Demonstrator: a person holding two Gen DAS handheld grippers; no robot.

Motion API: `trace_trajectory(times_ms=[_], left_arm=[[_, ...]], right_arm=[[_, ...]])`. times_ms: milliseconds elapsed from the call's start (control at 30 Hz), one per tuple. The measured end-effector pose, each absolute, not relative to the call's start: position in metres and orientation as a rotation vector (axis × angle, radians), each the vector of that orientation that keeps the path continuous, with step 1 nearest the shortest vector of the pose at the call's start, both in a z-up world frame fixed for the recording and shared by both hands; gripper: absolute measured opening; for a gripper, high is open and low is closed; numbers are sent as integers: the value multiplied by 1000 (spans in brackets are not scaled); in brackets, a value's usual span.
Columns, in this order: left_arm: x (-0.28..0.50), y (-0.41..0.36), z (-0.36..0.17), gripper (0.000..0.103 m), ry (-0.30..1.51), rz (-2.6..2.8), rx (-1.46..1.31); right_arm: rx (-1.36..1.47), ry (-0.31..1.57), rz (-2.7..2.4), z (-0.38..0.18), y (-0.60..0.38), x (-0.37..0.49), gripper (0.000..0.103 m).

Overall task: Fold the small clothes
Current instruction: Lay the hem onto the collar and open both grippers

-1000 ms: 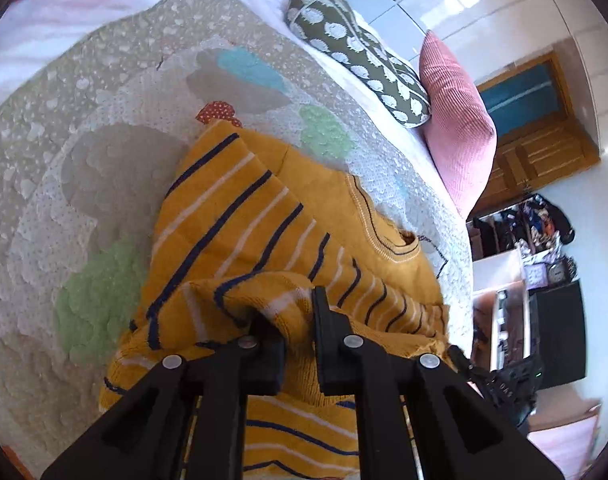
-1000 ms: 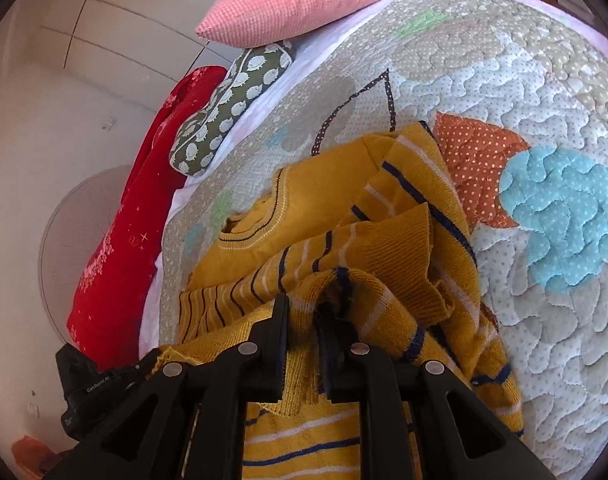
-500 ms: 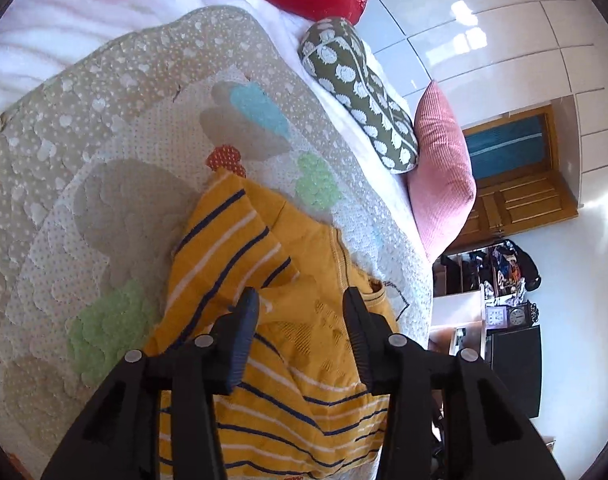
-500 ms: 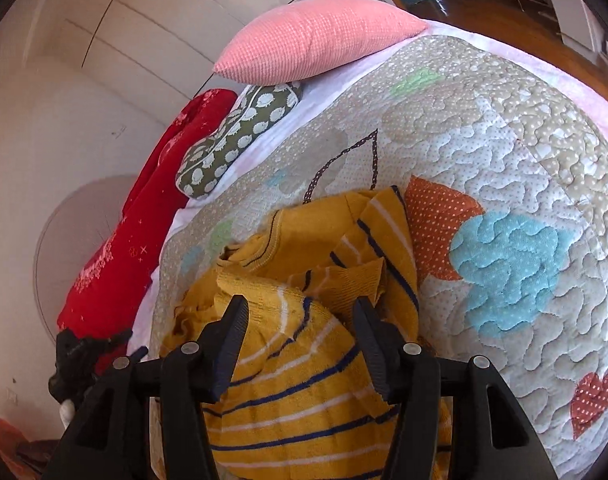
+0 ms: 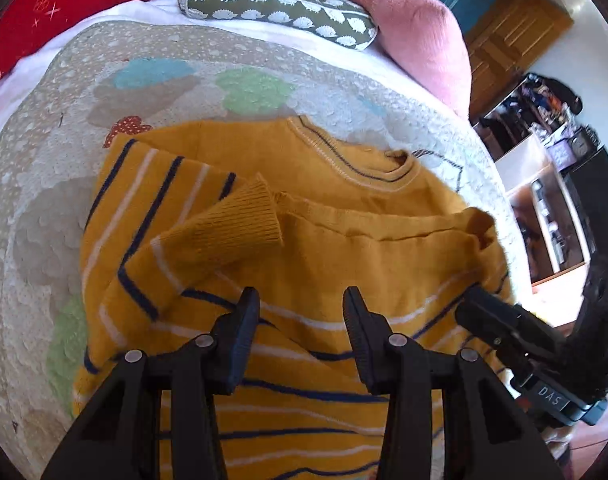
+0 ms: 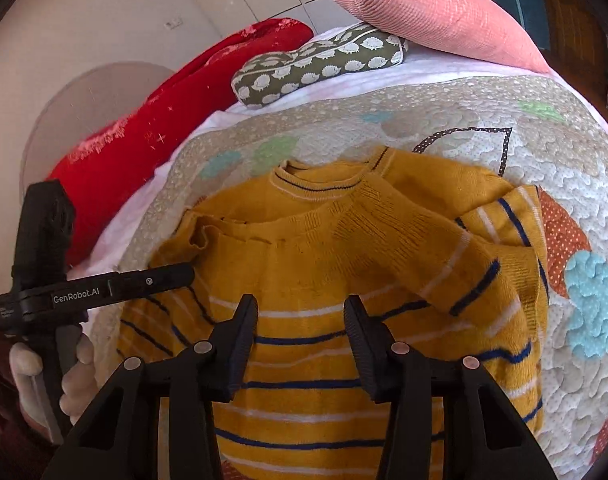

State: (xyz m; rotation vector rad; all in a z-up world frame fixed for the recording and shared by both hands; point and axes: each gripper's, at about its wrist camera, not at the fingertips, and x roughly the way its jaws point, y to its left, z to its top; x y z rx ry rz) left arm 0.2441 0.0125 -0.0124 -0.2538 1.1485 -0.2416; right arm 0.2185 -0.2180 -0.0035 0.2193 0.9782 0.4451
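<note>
A mustard sweater (image 5: 344, 264) with navy and white stripes lies on the quilt, its lower part folded up so that the edge runs just under the collar (image 5: 368, 176). One ribbed cuff (image 5: 243, 216) lies across its left side. My left gripper (image 5: 301, 316) hangs open above the striped part, with nothing between its fingers. My right gripper (image 6: 301, 316) hovers over the same sweater (image 6: 324, 264). Its jaws are closing, but the pads are apart and press on no cloth. Each gripper shows at the other view's edge: the right gripper (image 5: 470, 302) and the left gripper (image 6: 179, 274).
The patchwork quilt (image 5: 183, 60) covers a bed. At its far end lie a pink pillow (image 5: 416, 32), an olive hedgehog-print cushion (image 5: 279, 0) and a red cloth (image 5: 43, 12). A gloved hand (image 6: 75, 380) holds the left gripper. A wooden door and shelves stand beyond the bed's right side.
Both grippers were shut on bunched sweater fabric and have let it go. They now stand open, farther back. The carried edge lies flat near the collar, and both views have rolled.
</note>
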Motion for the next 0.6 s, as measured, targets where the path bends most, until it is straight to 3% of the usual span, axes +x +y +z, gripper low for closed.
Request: trace_trajectory(times_ms=[100, 167, 233, 300, 400, 600], left_arm=[[257, 26, -16, 39, 1094, -127, -147], [268, 46, -20, 34, 1094, -91, -175], [278, 70, -25, 31, 1099, -44, -230], [285, 94, -33, 19, 1118, -33, -328], [288, 121, -44, 15, 1147, -69, -523], [266, 140, -21, 18, 1113, -70, -610]], right_arm=[[-6, 982, 282, -21, -215, 237, 45], [-45, 977, 199, -31, -232, 250, 35], [53, 991, 175, -37, -257, 262, 31], [186, 989, 167, -40, -278, 270, 31], [366, 994, 176, -44, -299, 279, 31], [550, 970, 148, -32, -320, 278, 31]])
